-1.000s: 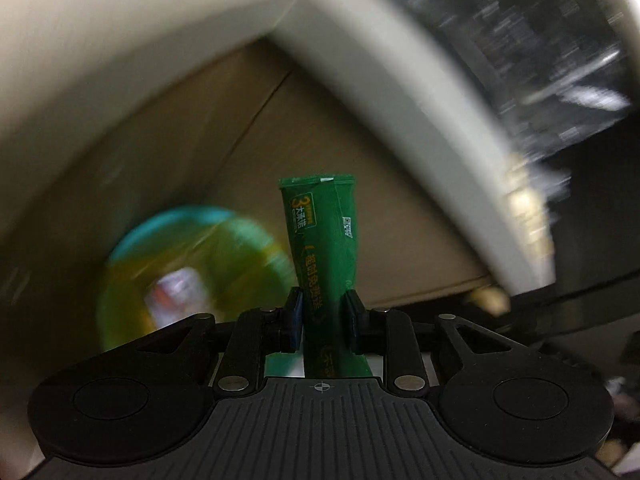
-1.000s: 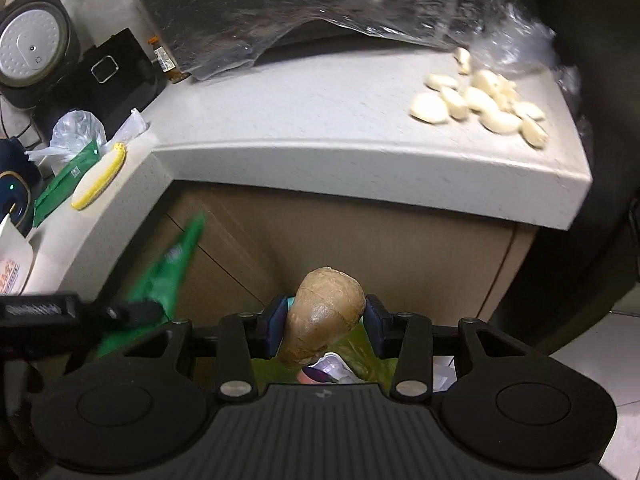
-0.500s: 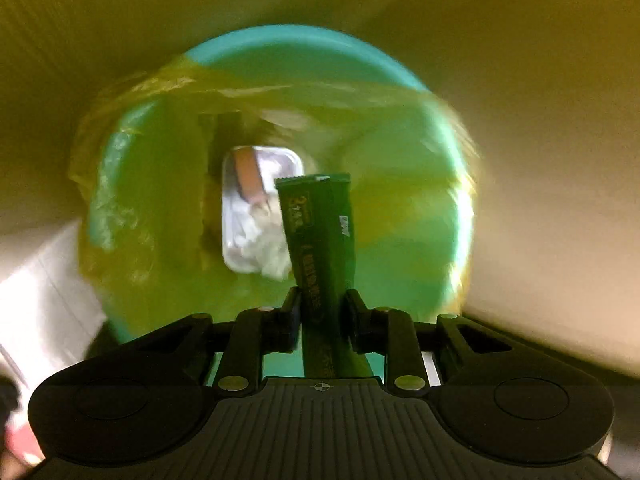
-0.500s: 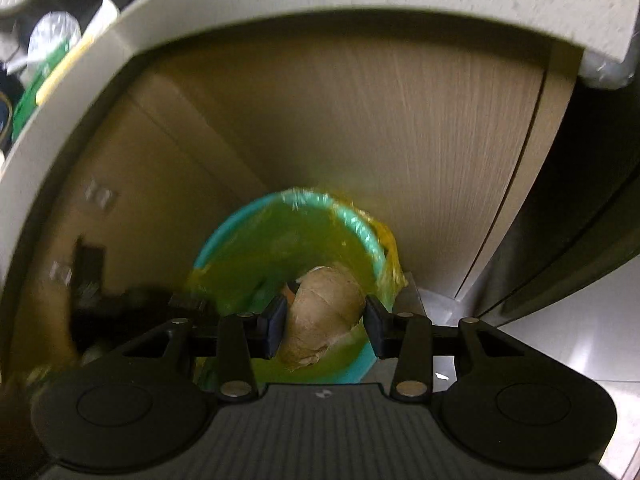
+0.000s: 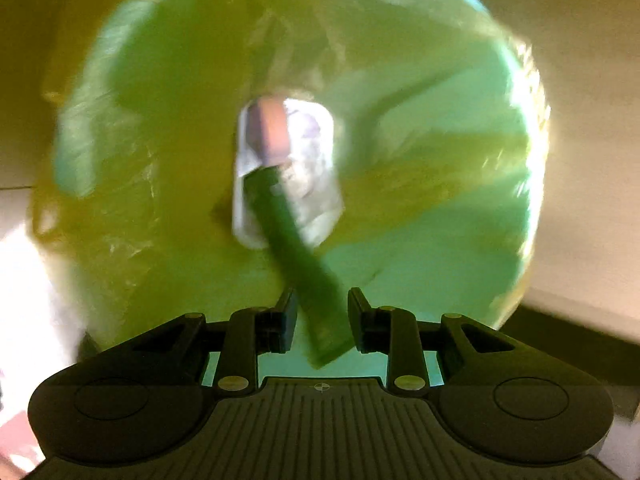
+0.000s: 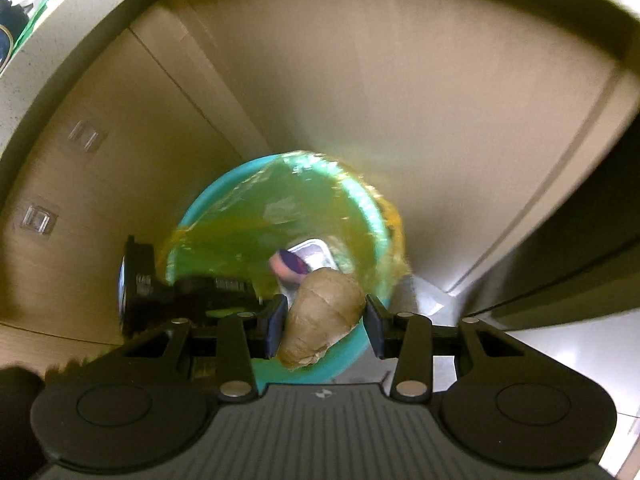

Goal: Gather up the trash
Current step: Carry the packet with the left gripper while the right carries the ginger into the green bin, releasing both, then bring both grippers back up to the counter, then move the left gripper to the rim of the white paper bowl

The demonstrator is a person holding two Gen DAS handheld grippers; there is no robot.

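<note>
A: Why is the left gripper (image 5: 322,314) hanging right over the bin (image 5: 516,184)?

B: To drop the green wrapper (image 5: 308,280) straight in. Its jaws have just been opening, and the wrapper sits tilted between them with a gap showing at the left pad, so it looks released and about to fall. Whether the right pad touches it I cannot tell through the blur.

A: And the right gripper (image 6: 325,322)?

B: Clamped on a piece of ginger (image 6: 322,312), both pads pressed against it. It is held above the near rim of the bin (image 6: 360,200), further up than the left one, probably waiting its turn.

A: Anything in the bin already?

B: A white tray (image 5: 292,168) with scraps lies at the bottom, inside the yellow liner (image 5: 168,160). The wrapper points down at it.

A: What is in the way?

B: The left gripper (image 6: 192,296) itself shows over the bin's left side in the right view, so the ginger should go in to its right. Cabinet doors (image 6: 360,80) stand behind the bin, and the counter edge (image 6: 60,40) overhangs above.
</note>
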